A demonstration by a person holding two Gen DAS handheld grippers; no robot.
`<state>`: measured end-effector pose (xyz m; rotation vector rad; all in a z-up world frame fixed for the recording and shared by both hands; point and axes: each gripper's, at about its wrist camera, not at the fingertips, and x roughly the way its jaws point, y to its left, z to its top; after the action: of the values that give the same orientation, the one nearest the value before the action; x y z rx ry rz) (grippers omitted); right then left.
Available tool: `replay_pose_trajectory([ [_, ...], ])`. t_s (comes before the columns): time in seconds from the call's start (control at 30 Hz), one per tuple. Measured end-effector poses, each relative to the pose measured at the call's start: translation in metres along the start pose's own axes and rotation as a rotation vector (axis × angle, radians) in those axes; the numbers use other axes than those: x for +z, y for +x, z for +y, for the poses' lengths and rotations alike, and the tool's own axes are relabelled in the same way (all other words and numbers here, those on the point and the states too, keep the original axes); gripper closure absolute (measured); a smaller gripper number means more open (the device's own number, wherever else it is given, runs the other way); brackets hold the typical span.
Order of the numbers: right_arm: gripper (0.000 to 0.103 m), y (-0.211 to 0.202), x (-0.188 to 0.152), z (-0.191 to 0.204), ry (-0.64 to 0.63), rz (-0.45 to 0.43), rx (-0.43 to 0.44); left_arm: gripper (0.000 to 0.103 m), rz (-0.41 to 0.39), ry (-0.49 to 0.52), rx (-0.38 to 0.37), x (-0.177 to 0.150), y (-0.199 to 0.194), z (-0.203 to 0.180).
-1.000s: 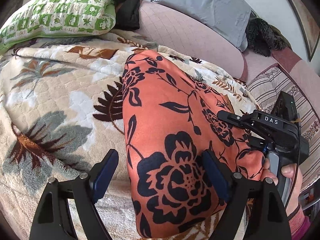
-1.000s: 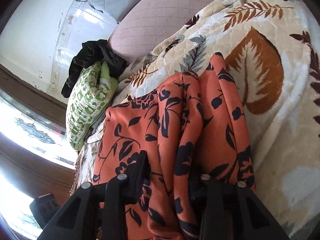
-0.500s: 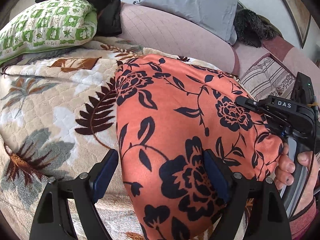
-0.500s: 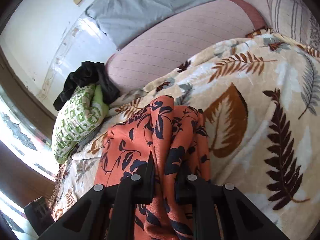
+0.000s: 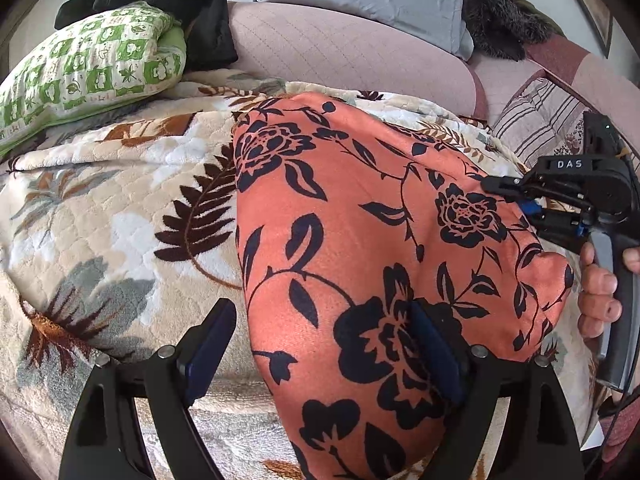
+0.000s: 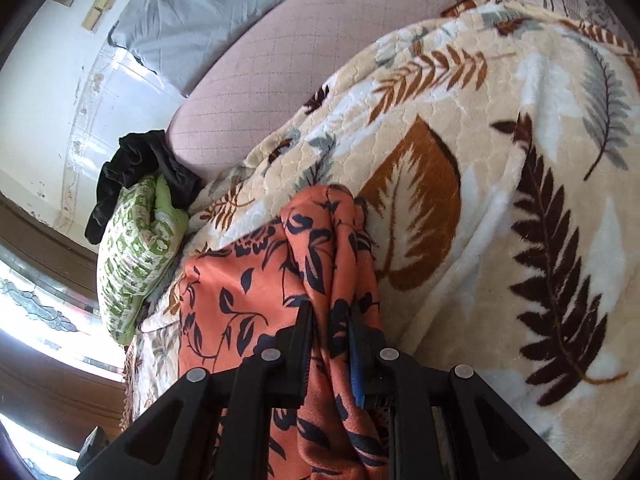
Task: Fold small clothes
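Orange soft-fabric garment with black floral print (image 5: 360,248): spread smooth over near side of bed, far corner pointing toward pillows; right edge gathered into bunched vertical folds (image 6: 332,264), lifted off surface.

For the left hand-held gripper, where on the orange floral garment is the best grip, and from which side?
Judging by its pose, the near left edge of the orange floral garment, approached from the blanket side: that edge lies free between the open left hand-held gripper fingers, while the right hand-held gripper pinches the opposite side.
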<state>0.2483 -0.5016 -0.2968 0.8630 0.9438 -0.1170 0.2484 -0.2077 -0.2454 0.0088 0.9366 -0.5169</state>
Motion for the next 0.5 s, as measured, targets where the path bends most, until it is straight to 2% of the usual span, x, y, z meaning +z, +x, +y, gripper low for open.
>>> replay_pose_trajectory([
  [0.07, 0.085, -0.02, 0.004, 0.013, -0.072, -0.118, -0.021, 0.014, 0.002, -0.003, 0.003, 0.0, 0.0, 0.0],
  [0.1, 0.085, -0.028, 0.005, 0.019, -0.106, -0.161, 0.006, 0.014, 0.0, -0.002, 0.006, 0.0, 0.0, 0.0],
  [0.17, 0.085, -0.035, 0.005, 0.031, -0.156, -0.183, 0.088, 0.014, -0.005, 0.009, 0.018, 0.0, -0.001, -0.002],
  [0.23, 0.085, -0.028, 0.004, 0.042, -0.185, -0.146, 0.133, 0.014, -0.011, 0.024, 0.034, -0.001, -0.002, -0.005],
  [0.33, 0.085, -0.002, 0.002, 0.039, -0.133, -0.062, 0.143, 0.014, -0.019, 0.038, 0.05, -0.002, -0.002, -0.008],
  [0.43, 0.084, 0.034, 0.001, 0.019, -0.062, 0.049, 0.047, 0.014, -0.021, 0.043, 0.053, -0.003, -0.003, -0.009],
  [0.5, 0.086, 0.052, -0.001, 0.0, 0.004, 0.118, 0.032, 0.014, -0.016, 0.047, 0.05, -0.003, -0.003, -0.01],
])
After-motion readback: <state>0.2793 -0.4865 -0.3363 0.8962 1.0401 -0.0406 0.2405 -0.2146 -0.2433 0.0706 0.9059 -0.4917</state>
